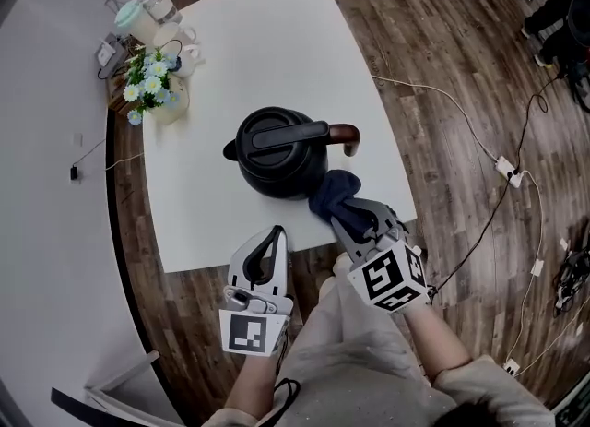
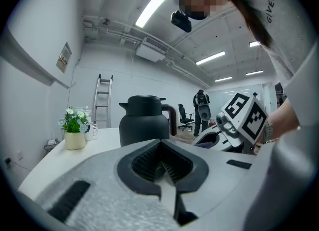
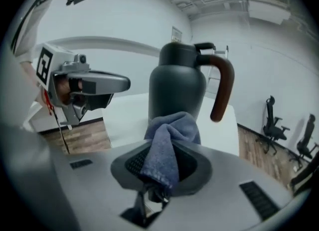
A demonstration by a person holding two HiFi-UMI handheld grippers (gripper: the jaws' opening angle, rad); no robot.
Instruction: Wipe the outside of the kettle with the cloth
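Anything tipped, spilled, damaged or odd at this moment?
Nothing stands out. The kettle stands upright on the table with its lid on. The right gripper holds the cloth at the kettle's side, below the handle. The left gripper hangs shut and empty at the table's near edge. No spill shows.

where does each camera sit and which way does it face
Head view: on the person's head, facing steeply down at table and kettle; shows forearms, left gripper, right gripper.
Left gripper view: on that gripper, along its shut empty jaws toward kettle.
Right gripper view: on that gripper, along jaws shut on the cloth.
Shared: kettle; each shows the other gripper.
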